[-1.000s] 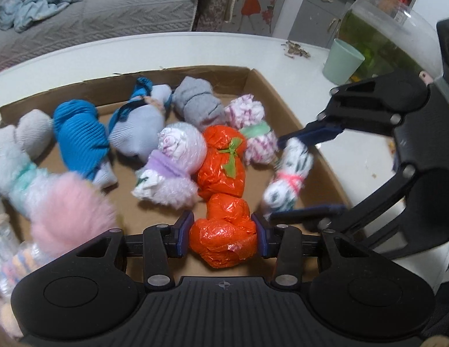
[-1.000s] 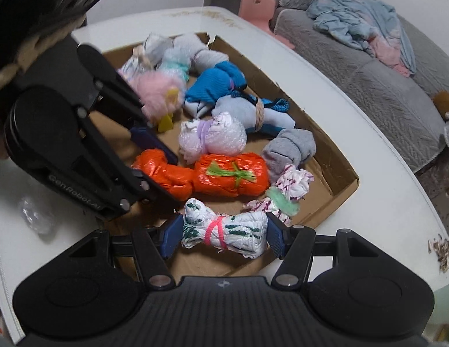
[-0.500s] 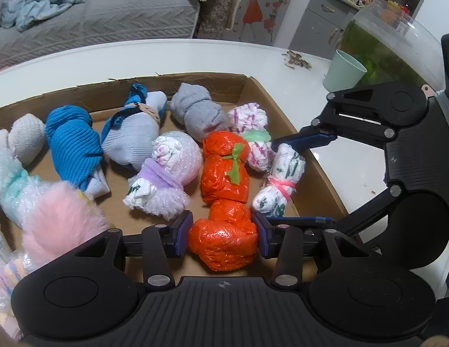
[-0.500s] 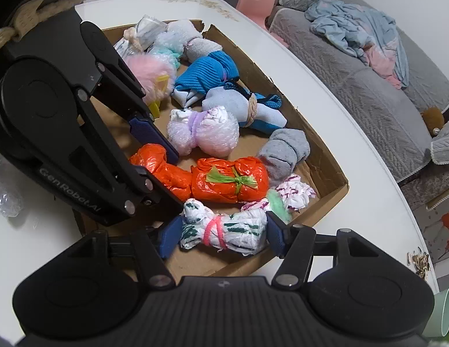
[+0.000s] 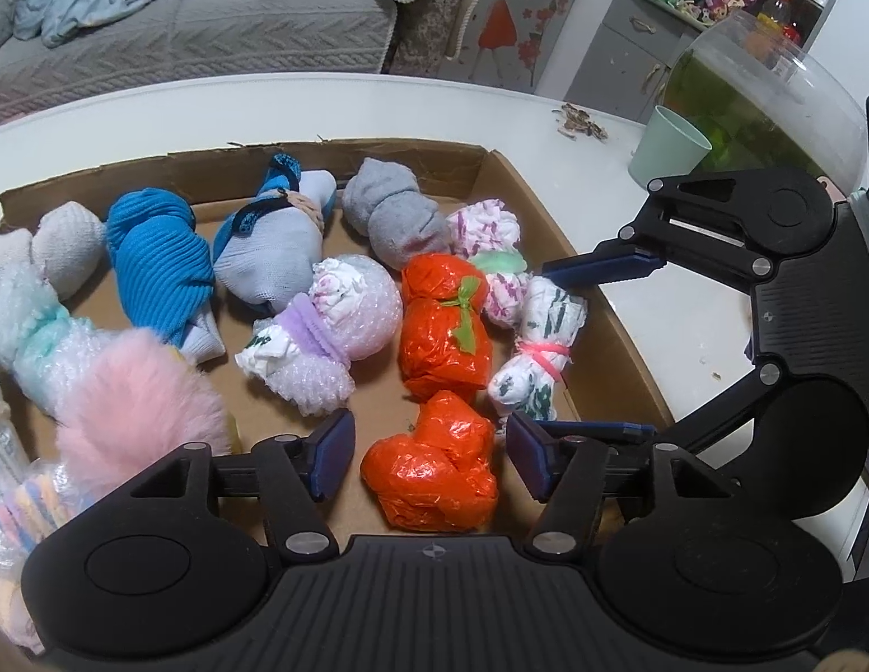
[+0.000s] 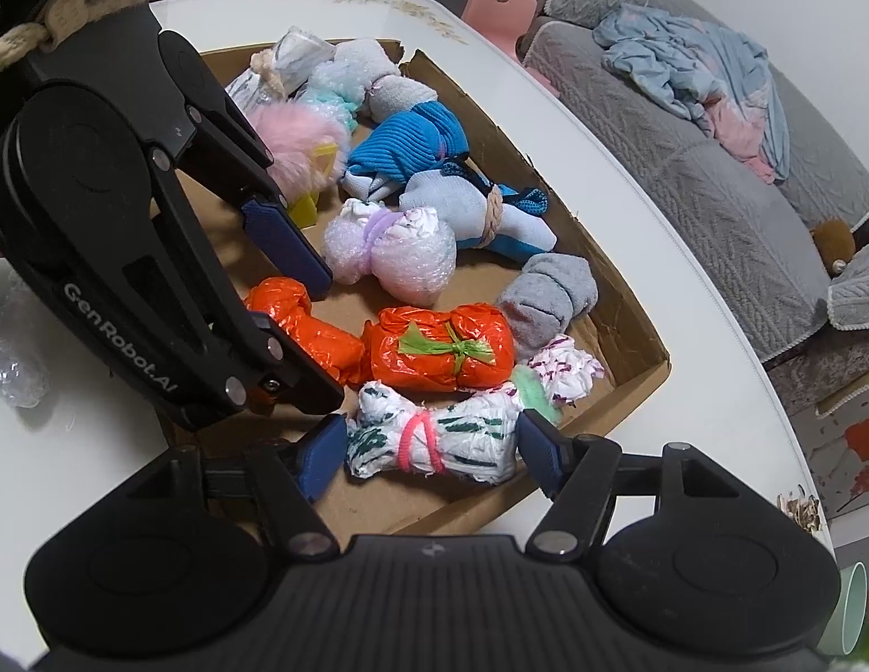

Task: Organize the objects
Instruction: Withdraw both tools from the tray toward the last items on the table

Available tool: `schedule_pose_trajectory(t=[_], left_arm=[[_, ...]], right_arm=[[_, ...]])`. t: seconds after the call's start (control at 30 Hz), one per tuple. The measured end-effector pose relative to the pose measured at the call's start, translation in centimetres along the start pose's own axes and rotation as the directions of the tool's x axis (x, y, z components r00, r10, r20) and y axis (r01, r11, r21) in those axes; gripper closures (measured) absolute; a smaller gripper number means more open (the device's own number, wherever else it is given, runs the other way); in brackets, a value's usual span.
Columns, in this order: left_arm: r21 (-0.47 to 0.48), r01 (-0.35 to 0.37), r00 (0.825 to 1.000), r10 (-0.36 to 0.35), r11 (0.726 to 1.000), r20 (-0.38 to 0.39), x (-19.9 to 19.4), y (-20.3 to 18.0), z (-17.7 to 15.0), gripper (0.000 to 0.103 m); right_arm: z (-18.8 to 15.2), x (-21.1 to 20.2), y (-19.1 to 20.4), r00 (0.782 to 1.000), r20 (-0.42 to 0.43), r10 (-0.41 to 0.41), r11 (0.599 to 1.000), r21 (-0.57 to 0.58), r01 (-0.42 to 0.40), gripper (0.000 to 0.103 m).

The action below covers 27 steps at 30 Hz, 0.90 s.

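Observation:
A shallow cardboard box (image 5: 613, 325) on a white table holds several tied bundles. My left gripper (image 5: 429, 448) is open, its pads standing clear on both sides of an orange plastic bundle (image 5: 434, 465) lying in the box near the front. My right gripper (image 6: 431, 448) is open around a white bundle with green marks and a pink band (image 6: 434, 437), which lies along the box's near edge; it also shows in the left wrist view (image 5: 538, 347). A second orange bundle with a green tie (image 5: 443, 325) lies between them.
Other bundles fill the box: bubble-wrap with purple band (image 5: 328, 330), blue sock (image 5: 154, 263), grey sock (image 5: 395, 213), pink fluffy ball (image 5: 138, 392). A mint cup (image 5: 667, 148) and a fish tank (image 5: 770, 89) stand on the table to the right. A grey sofa (image 6: 742, 168) is beyond.
My left gripper has opened and let go of the orange bundle, which now lies in the box. My right gripper's pads have spread off the white bundle.

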State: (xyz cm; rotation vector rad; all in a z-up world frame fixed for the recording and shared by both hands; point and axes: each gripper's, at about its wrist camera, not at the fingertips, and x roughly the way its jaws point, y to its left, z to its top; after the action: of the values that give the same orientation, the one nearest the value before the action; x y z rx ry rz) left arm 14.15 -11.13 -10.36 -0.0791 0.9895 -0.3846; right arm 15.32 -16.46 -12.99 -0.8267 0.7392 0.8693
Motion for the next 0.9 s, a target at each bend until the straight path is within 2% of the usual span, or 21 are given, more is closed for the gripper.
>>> schedule_pose_trajectory(t=[0.17,0.43,0.67,0.8,0.9], left_arm=[[-0.004,0.007,1.000,-0.007,1.000,0.004,-0.8,0.0,-0.1,0.033],[-0.009,-0.009,0.999,0.010,1.000,0.046,-4.9,0.8,-1.2,0.027],[0.013,-0.063,0.992,0.061,0.998,0.107,-10.0,1.7,-4.2,0.021],[-0.023,-0.087,0.988,0.089,0.996,0.127,-12.5,2.7,-6.8,0.019],[-0.055,-0.106,0.984,0.113,0.993,0.141,-14.2,3.5,-9.0,0.018]], right_arm=[[0.0,-0.3,0.0,1.000,0.003,-0.001,1.000,0.004,0.001,0.038],[-0.5,-1.7,0.3,1.000,0.004,-0.031,0.999,0.035,0.031,0.032],[-1.4,-5.8,0.3,0.995,0.059,-0.076,0.981,0.183,0.064,0.029],[-1.4,-8.5,1.7,0.988,0.114,-0.102,0.955,0.289,0.065,0.018],[-0.6,-9.9,4.0,0.986,0.134,-0.097,0.939,0.340,0.046,0.016]])
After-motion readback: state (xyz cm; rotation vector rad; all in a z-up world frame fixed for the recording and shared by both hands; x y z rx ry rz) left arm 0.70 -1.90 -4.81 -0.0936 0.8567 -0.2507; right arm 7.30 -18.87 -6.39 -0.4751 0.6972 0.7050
